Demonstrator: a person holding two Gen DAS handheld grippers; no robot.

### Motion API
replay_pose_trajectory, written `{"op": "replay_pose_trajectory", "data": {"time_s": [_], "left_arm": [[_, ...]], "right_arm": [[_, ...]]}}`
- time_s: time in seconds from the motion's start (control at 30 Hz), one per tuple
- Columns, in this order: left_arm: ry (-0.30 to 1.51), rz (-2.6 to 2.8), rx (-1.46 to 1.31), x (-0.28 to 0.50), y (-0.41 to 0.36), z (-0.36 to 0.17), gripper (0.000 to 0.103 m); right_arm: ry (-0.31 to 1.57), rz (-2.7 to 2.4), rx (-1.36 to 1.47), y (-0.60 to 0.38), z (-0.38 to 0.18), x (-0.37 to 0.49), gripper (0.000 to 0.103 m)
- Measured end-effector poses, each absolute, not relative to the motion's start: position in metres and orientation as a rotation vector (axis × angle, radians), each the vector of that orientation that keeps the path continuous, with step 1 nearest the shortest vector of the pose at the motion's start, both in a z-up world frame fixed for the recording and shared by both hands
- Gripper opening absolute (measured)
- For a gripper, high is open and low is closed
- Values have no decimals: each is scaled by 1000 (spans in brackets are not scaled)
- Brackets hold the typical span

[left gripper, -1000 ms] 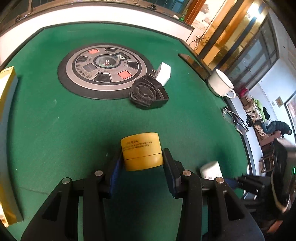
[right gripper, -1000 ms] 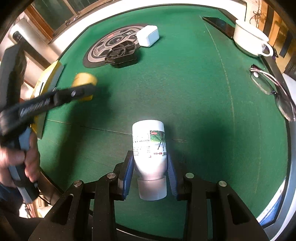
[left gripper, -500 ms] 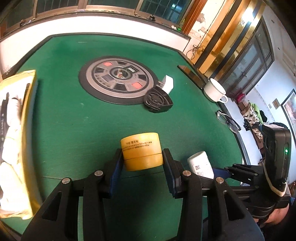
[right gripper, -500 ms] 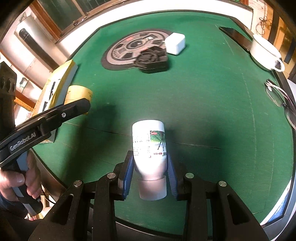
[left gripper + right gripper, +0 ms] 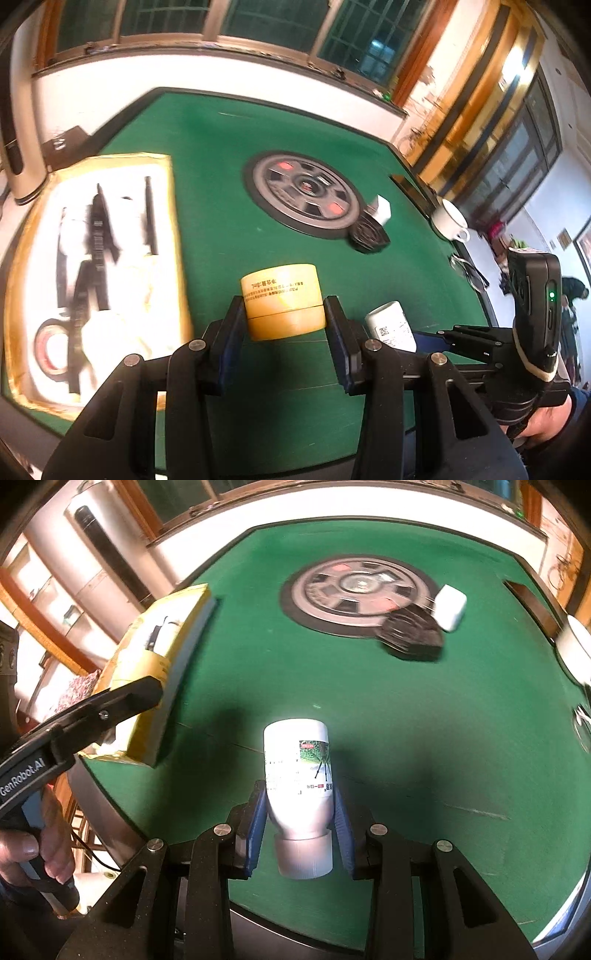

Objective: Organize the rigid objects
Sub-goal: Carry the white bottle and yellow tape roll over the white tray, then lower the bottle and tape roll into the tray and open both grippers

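My left gripper (image 5: 284, 317) is shut on a yellow round jar (image 5: 282, 301) and holds it above the green table, just right of the yellow box (image 5: 173, 206). My right gripper (image 5: 299, 823) is shut on a white bottle (image 5: 297, 775), cap toward me, held above the table's near edge. The bottle also shows in the left wrist view (image 5: 391, 325), with the right gripper behind it. The left gripper also shows in the right wrist view (image 5: 92, 712), beside the yellow box (image 5: 166, 657). The box holds black tools and a tape roll (image 5: 50, 345).
On the green table (image 5: 229, 206) lie a round grey panel (image 5: 306, 192), a black fan-shaped object (image 5: 369, 234), a small white block (image 5: 382, 210), a white cup (image 5: 448, 219) and glasses (image 5: 467, 267). A black slot (image 5: 532, 600) sits at the far right.
Both grippers have moved back and to the left with their objects still held. The yellow box has come fully into the left wrist view.
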State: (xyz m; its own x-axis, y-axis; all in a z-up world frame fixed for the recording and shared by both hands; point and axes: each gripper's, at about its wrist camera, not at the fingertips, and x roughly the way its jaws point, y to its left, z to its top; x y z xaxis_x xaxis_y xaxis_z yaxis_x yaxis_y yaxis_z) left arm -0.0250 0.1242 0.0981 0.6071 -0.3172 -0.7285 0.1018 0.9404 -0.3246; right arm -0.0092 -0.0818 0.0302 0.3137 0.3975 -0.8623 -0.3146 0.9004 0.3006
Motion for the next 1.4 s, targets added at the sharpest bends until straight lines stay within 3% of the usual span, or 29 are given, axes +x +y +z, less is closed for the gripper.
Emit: {"op": "replay_pose_trajectory", "data": {"time_s": [0.5, 0.9, 1.4], "left_arm": [[843, -42, -355, -45, 245, 96, 40], [882, -5, -366, -24, 281, 67, 40], [916, 3, -349, -13, 295, 47, 40]], "right_arm": [[1079, 648, 58, 26, 77, 12, 31], [1100, 772, 83, 131, 92, 56, 31], [1205, 797, 3, 239, 56, 124, 31]]}}
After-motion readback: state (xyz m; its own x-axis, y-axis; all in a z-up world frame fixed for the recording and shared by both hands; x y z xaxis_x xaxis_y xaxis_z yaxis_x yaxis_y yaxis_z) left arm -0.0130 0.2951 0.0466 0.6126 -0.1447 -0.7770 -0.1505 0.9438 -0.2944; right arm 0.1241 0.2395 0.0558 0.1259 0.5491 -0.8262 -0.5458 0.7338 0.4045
